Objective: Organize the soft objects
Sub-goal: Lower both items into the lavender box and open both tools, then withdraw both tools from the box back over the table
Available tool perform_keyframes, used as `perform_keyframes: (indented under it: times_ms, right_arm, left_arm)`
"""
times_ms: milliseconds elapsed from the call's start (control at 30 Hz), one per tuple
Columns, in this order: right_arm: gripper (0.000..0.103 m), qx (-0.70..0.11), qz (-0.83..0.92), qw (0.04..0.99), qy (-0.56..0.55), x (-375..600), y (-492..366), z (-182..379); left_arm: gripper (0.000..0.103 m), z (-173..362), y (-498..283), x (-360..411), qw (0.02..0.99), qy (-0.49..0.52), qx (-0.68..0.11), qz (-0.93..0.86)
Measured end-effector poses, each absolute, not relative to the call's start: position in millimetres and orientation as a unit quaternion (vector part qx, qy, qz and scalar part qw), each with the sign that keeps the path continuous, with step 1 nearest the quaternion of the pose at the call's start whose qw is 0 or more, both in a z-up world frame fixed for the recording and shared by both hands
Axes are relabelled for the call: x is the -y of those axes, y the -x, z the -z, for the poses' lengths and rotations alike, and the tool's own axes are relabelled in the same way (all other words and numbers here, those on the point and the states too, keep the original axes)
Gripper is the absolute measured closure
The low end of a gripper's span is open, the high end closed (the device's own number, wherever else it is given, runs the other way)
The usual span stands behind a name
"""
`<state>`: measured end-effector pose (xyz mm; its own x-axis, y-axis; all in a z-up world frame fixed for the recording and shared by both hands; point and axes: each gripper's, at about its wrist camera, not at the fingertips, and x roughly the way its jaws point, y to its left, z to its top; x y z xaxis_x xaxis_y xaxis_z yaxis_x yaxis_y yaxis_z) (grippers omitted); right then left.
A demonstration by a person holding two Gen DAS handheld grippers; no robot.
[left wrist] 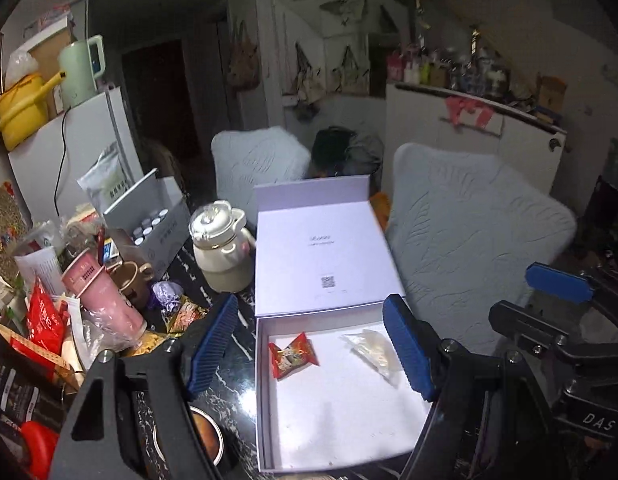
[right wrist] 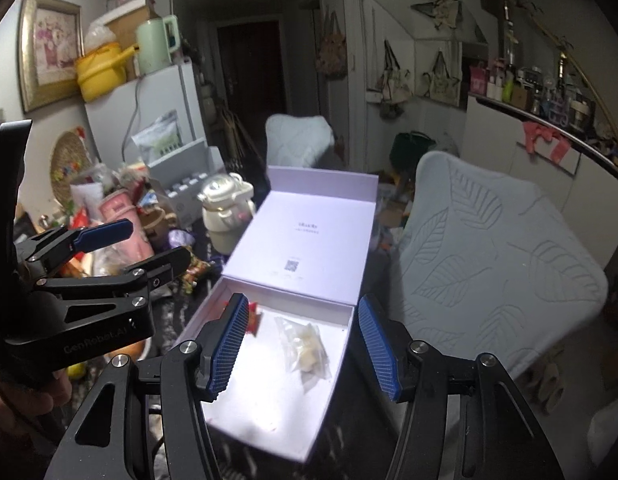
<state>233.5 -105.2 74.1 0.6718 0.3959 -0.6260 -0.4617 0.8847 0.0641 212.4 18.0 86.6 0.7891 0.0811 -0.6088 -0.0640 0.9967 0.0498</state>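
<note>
both grippers, left gripper (left wrist: 313, 344) and right gripper (right wrist: 303, 346), hang apart and empty above the white box (left wrist: 265, 400); a red packet (left wrist: 293, 354) and clear bag (right wrist: 305, 346) lie inside, lower centre.

Dark marble table (left wrist: 237, 364) — white box (left wrist: 265, 400), clutter

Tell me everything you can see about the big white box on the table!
The white box is shallow, rectangular and looks like stiff card. It lies open on the dark marbled table, its hinged lid folded back flat with small printing and a square code inside. The far flap of the lid stands up. On the box's white floor lie a red snack packet and a clear plastic packet holding something pale, apart from each other. A cream kettle stands just beside the lid. Neither hand-held gripper touches the box.
</note>
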Motion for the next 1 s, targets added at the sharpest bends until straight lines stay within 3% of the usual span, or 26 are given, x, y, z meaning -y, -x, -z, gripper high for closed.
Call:
perform_keyframes:
  times_ms: [433, 533, 600, 633, 733, 1000]
  right_arm:
    - [0.038, -0.285, -0.232, 0.929, 0.037, 144, -150, -97]
    - [0.031, -0.282, -0.233, 0.93, 0.035, 150, -133, -96]
    - [0.029, -0.277, -0.233, 0.931, 0.037, 152, -119, -96]
    - [0.024, -0.273, -0.232, 0.933, 0.039, 154, -112, -96]
    - [0.014, -0.264, -0.229, 0.936, 0.041, 157, -92, -92]
    - [0.014, -0.262, -0.239, 0.934, 0.047, 160, -50, -76]
  left_arm:
    - [0.021, -113, -118, 11, 0.961, -0.042, -0.272, -0.007]
    - [0.019, -112, -99, 15, 0.962, -0.04, -0.268, 0.0]
    - [0.004, -112, -86, 16, 0.964, -0.037, -0.263, 0.002]
    - [0.002, -111, -78, 16, 0.966, -0.033, -0.258, 0.0]
    - [0.001, -109, -58, 20, 0.969, -0.039, -0.246, -0.008]
    - [0.001, -91, -14, 23, 0.965, -0.032, -0.259, -0.008]
